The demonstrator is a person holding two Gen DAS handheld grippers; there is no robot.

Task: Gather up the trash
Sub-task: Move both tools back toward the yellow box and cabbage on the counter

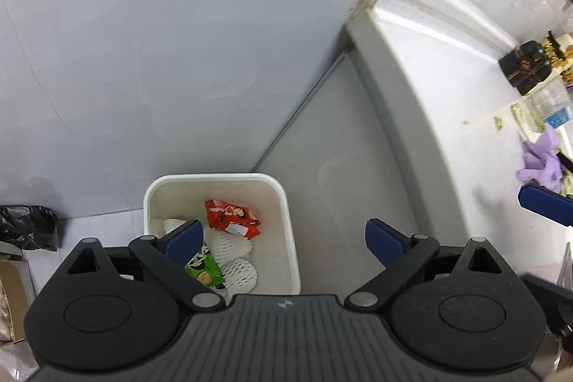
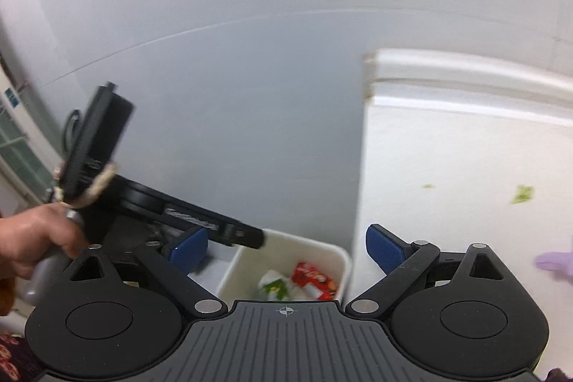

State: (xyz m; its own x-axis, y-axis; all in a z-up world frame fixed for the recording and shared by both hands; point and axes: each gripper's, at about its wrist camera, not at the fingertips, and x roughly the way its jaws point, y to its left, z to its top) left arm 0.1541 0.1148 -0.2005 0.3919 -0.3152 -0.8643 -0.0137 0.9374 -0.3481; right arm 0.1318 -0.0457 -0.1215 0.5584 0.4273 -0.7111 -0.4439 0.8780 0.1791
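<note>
The left gripper (image 1: 283, 238) fills the foreground of its own view, jaws spread wide with nothing between the blue pads (image 1: 181, 237). It hangs over the bin (image 1: 157, 188), a white square tub on the floor against the side of the table (image 1: 447, 102).

In the bin lie a red packet (image 1: 232, 215), a green packet (image 1: 204, 269) nearer the left gripper, and white foam netting (image 1: 232, 260) between and under them. From the right wrist view the same bin (image 2: 340, 255) shows below, with the red packet (image 2: 315, 278) and green packet (image 2: 274, 287) inside it.

The right gripper (image 2: 286, 244) also stands spread and empty, above the bin's table-side rim. Beyond the bin, on the table, trash remains: a purple glove (image 1: 540, 160) and small green scraps (image 2: 524, 194). A black box (image 1: 526, 67) and other clutter sit farther back on the table.

Judging from this, the bin holds part of the trash and the table is next. The risks: both grippers crowd the bin, and in the right wrist view the left gripper (image 2: 250, 237) reaches across its rim, so a swing toward the table could knock them together or tip the bin. The glove is limp and may slip from a shallow pinch. The scraps look too small to grasp cleanly.
</note>
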